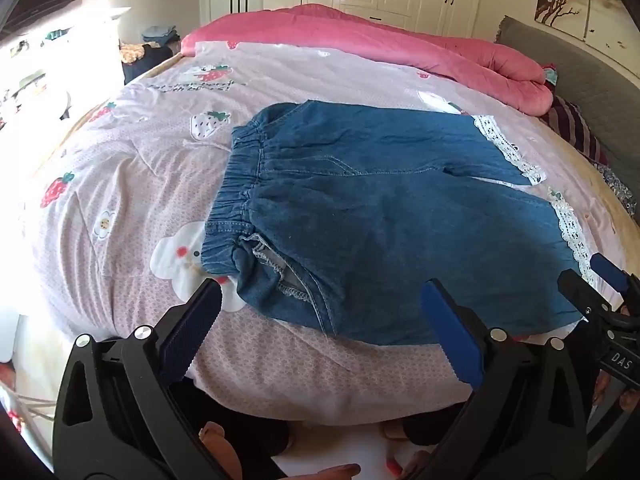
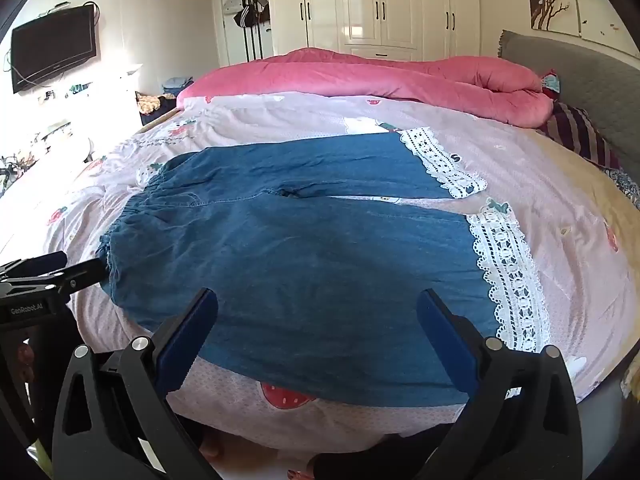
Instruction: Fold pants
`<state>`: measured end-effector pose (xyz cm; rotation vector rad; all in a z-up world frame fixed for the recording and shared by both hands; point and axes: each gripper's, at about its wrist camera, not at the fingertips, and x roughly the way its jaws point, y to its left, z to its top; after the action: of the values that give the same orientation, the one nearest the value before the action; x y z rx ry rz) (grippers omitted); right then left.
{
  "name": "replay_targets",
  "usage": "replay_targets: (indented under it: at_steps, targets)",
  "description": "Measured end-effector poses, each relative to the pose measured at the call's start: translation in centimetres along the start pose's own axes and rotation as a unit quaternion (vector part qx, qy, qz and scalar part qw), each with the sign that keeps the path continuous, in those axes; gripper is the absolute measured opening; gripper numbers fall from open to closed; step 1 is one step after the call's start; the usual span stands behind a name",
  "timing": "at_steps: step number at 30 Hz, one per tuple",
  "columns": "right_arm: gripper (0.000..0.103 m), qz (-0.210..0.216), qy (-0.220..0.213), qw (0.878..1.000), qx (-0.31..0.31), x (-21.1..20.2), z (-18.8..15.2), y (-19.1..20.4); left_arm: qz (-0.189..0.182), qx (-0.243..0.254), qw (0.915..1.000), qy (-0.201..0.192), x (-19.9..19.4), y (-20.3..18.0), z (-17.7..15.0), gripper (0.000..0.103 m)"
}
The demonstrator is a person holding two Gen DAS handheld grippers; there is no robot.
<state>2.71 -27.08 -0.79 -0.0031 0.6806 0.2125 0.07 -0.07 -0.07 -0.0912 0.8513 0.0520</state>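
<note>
Blue denim pants (image 1: 380, 216) with white lace hems (image 1: 572, 236) lie spread flat on the pink strawberry-print bedspread (image 1: 120, 184), elastic waistband (image 1: 236, 184) to the left, legs to the right. My left gripper (image 1: 320, 300) hovers open above the near edge by the waistband corner, nothing between its fingers. In the right wrist view the pants (image 2: 304, 256) fill the middle, lace hems (image 2: 508, 276) at right. My right gripper (image 2: 316, 308) is open over the near leg, holding nothing. Each view catches the other gripper at its edge: the right one (image 1: 608, 280), the left one (image 2: 56, 268).
A rolled pink quilt (image 2: 400, 76) lies along the far side of the bed. The grey headboard (image 2: 592, 88) and a striped pillow (image 2: 576, 128) are at right. White wardrobes (image 2: 380, 4) stand behind; a wall television (image 2: 52, 48) hangs at left. A person's feet (image 1: 224, 444) show below.
</note>
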Motion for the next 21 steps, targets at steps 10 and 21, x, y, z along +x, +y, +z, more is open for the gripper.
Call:
replay_targets:
  at_steps: [10, 21]
  targets:
    - [0.099, -0.005, 0.004, 1.0, -0.006, -0.1, 0.1, 0.0, 0.006, 0.002, 0.9999, -0.013, -0.5, -0.4, 0.2, 0.094]
    - [0.099, -0.01, -0.001, 1.0, -0.012, -0.3, 0.2, 0.2, 0.005, 0.004, 0.9998, -0.017, -0.7, -0.4, 0.2, 0.094]
